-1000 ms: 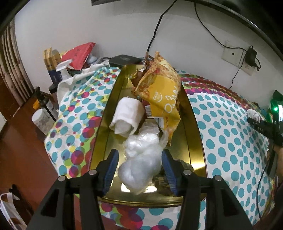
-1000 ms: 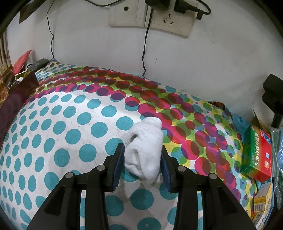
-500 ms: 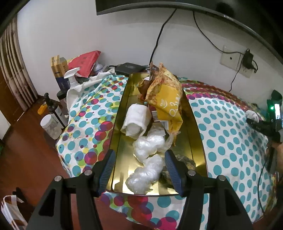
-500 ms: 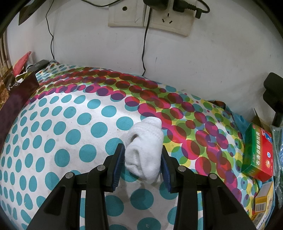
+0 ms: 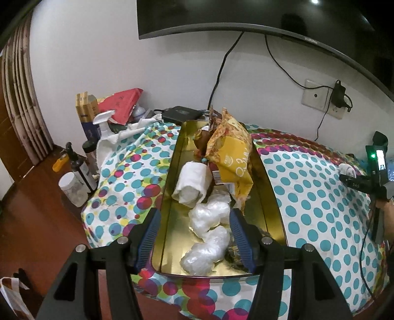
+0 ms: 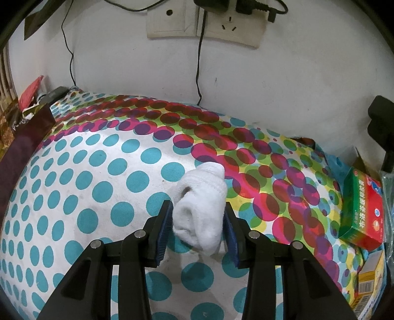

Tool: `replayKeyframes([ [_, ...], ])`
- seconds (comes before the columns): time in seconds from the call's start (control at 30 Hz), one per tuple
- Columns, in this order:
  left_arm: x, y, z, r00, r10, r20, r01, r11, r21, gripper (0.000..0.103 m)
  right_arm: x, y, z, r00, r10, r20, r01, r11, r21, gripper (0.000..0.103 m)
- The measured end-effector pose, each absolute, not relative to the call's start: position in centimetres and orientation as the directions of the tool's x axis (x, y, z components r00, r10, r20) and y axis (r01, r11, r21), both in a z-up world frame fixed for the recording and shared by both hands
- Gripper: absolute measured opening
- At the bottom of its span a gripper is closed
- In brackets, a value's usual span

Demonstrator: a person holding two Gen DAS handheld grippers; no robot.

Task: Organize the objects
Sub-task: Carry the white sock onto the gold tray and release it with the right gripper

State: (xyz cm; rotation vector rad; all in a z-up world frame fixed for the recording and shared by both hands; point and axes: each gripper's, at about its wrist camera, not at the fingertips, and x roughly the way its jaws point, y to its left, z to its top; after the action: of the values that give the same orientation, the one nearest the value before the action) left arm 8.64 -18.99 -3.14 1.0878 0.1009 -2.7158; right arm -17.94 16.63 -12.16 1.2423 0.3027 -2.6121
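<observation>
My left gripper [image 5: 194, 216] is open and hovers above the near end of a gold tray [image 5: 177, 172], with nothing between its fingers. In the tray lie crumpled clear plastic bags [image 5: 206, 248], a rolled white towel [image 5: 192, 182] and a yellow snack bag [image 5: 234, 157]. In the right wrist view my right gripper [image 6: 197, 206] is closing on a rolled white sock [image 6: 199, 211] that rests on the polka-dot cloth [image 6: 86, 172]. Both pads press its sides. The same sock [image 5: 346, 168] shows at the far right of the left wrist view.
Bottles [image 5: 78, 169], a jar [image 5: 72, 189], a spray bottle [image 5: 104, 123] and boxes crowd the floor and table end to the left. A green and red box [image 6: 362, 209] lies at the cloth's right edge. Wall sockets [image 6: 204, 22] with hanging cables are behind.
My left gripper opened wider and drew back and up from the plastic bag, which stays lying in the tray. The right gripper kept its place on the sock.
</observation>
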Motion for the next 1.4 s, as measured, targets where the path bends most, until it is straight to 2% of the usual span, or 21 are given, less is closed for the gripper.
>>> replayKeyframes([
  [0.17, 8.4, -19.5, -3.4, -0.719, -0.148, -0.679, 0.211, -0.977, -0.01, 0.06, -17.5, 15.7, -12.2, -0.629, -0.092, -0.772, 0.313, -0.939, -0.143, 0.026],
  [0.43, 8.4, -20.0, -2.6, -0.721, -0.128, -0.681, 0.166, -0.986, 0.009, 0.06, -17.3, 15.3, -12.2, -0.639, -0.066, -0.766, 0.309, -0.934, -0.177, 0.026],
  [0.67, 10.5, -21.2, -2.3, -0.719, -0.121, -0.685, 0.192, -0.981, -0.029, 0.06, -17.4, 14.9, -12.3, -0.638, -0.032, -0.77, 0.279, -0.941, -0.192, 0.026],
  [0.8, 12.0, -21.8, -2.1, -0.712, -0.138, -0.688, 0.198, -0.98, -0.008, 0.06, -17.6, 14.6, -12.2, -0.613, 0.001, -0.79, 0.239, -0.953, -0.187, 0.025],
  [0.93, 13.5, -22.6, -1.6, -0.718, -0.173, -0.674, 0.219, -0.976, 0.018, 0.06, -16.0, 13.2, -10.7, -0.613, -0.075, -0.787, 0.239, -0.967, -0.094, 0.025],
  [1.03, 14.3, -23.7, -1.2, -0.725, -0.168, -0.668, 0.236, -0.972, -0.012, 0.06, -14.1, 11.1, -8.9, -0.616, -0.168, -0.77, 0.287, -0.958, -0.021, 0.025],
  [1.17, 15.1, -24.7, -1.0, -0.726, -0.167, -0.666, 0.263, -0.964, -0.045, 0.06, -10.0, 6.3, -5.5, -0.593, -0.323, -0.738, 0.425, -0.903, 0.054, 0.025],
  [1.4, 15.9, -25.5, -1.0, -0.724, -0.185, -0.665, 0.292, -0.955, -0.052, 0.06, -3.2, -2.6, -2.2, -0.475, -0.505, -0.721, 0.639, -0.761, 0.113, 0.025],
])
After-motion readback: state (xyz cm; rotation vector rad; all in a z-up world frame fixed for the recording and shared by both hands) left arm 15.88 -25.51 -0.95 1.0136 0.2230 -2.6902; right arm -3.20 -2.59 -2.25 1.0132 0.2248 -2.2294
